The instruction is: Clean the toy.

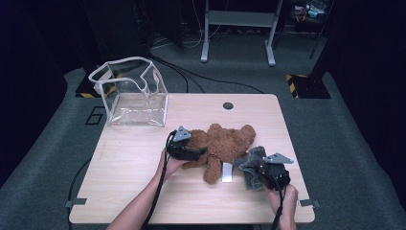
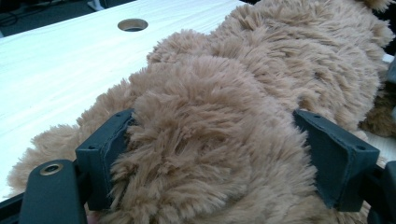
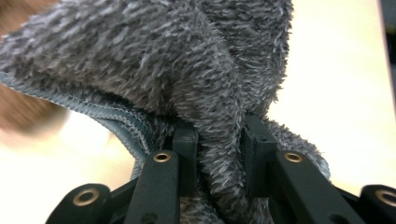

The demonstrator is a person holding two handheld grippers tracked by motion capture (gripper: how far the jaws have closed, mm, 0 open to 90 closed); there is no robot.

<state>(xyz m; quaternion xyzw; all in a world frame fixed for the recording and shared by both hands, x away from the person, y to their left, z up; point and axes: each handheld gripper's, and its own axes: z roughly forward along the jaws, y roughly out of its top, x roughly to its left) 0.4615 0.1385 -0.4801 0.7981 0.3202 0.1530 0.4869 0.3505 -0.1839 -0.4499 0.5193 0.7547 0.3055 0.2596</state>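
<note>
A brown plush bear (image 1: 225, 143) lies on the wooden table (image 1: 134, 167), right of centre. My left gripper (image 1: 198, 152) is shut on the bear's left side; in the left gripper view its jaws stand wide and press into the thick fur (image 2: 215, 140). A grey fuzzy cloth (image 1: 251, 163) lies at the bear's lower right. My right gripper (image 1: 261, 167) is shut on a fold of that cloth (image 3: 219, 154), which bunches up between its two narrow-set jaws.
A clear plastic bag with white trim (image 1: 131, 93) stands open at the table's back left corner. A round cable hole (image 1: 228, 105) sits near the back edge. A white label (image 1: 226, 172) lies by the bear's leg. A metal stand (image 1: 239, 28) is on the floor beyond.
</note>
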